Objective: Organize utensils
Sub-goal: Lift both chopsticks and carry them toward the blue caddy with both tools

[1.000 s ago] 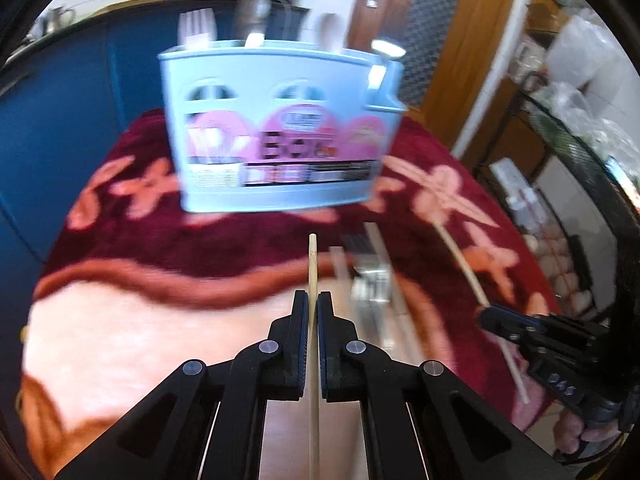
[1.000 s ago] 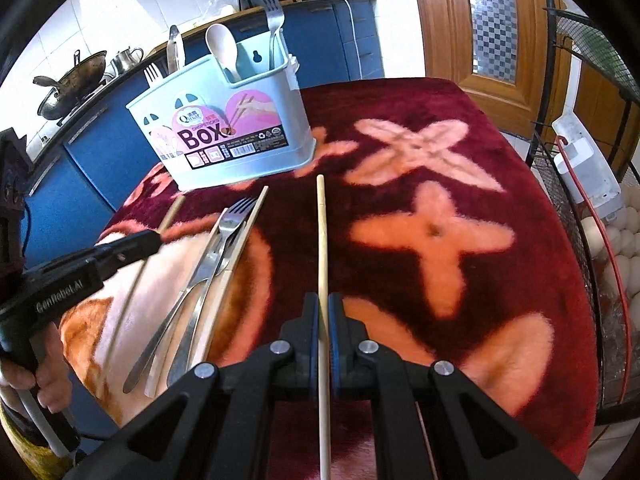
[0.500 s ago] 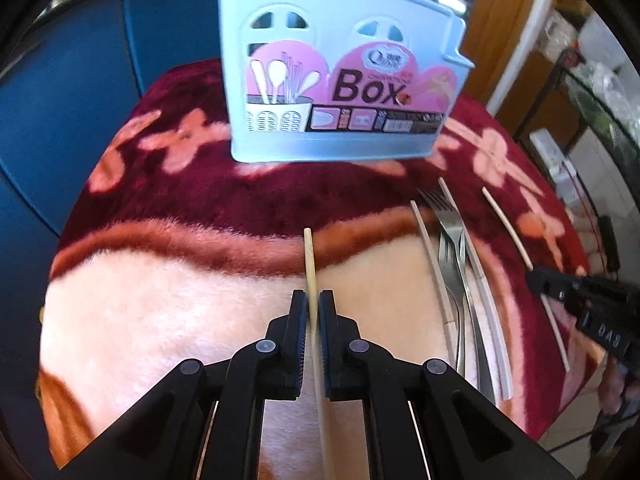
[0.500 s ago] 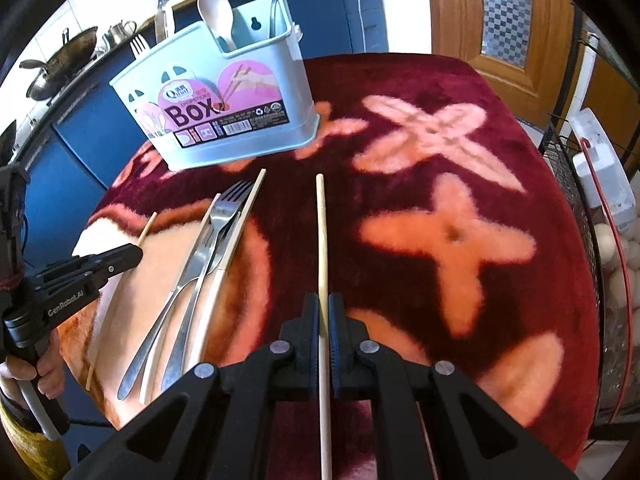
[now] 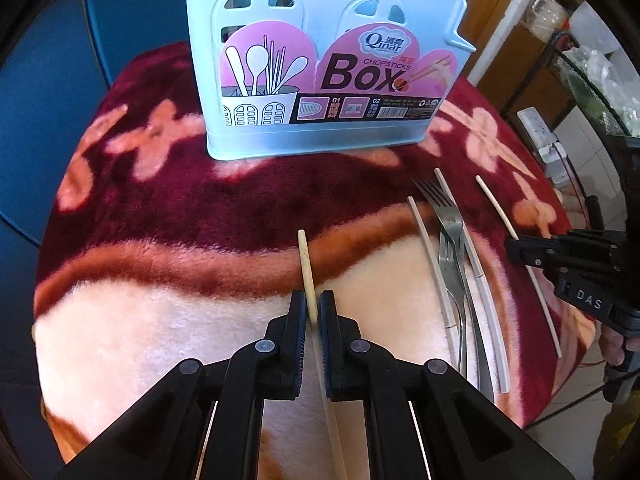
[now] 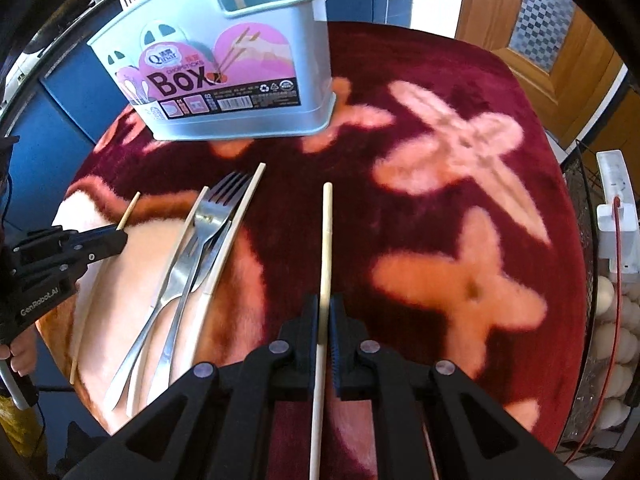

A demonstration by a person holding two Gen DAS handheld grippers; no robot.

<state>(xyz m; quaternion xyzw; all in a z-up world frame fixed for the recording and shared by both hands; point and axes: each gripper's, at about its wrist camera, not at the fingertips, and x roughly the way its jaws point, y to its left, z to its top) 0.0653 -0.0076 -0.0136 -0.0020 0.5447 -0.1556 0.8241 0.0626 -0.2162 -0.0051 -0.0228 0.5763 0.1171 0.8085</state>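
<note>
Left gripper [image 5: 313,314] and right gripper [image 6: 329,314] each pinch 1 chopstick (wooden) — forks [image 6: 208,224] between.

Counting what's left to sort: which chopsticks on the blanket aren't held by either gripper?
The two white chopsticks flanking the forks; each wooden chopstick sits between a hand-held gripper's fingers.

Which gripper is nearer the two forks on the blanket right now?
Too close to call. The forks lie between them: the left gripper, shut on one chopstick, is on one side; the right gripper, holding another chopstick, is on the other.
</note>
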